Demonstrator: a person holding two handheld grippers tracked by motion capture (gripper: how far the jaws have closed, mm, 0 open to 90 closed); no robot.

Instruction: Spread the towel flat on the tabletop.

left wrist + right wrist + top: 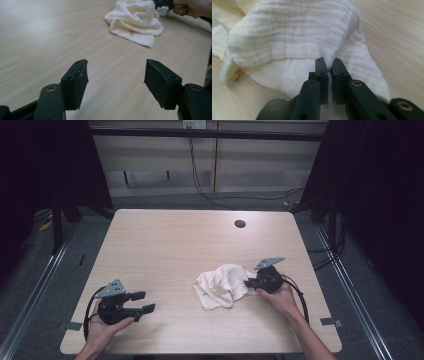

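Note:
A crumpled white cloth [221,285] lies on the wooden table [170,245], right of centre near the front. My right gripper [248,283] is at the cloth's right edge, and in the right gripper view its jaws are shut on a fold of the cloth [294,42], pinched at the gripper [329,65]. My left gripper [142,302] rests low at the front left, held in a hand, jaws wide apart with nothing between them. The left gripper view has that gripper [115,75] open over bare wood, with the cloth [136,21] farther off.
A round cable hole [240,224] sits in the table's far right part. Cables hang behind the table against the back wall. Dark curtains flank both sides. The table's front edge runs close to both hands.

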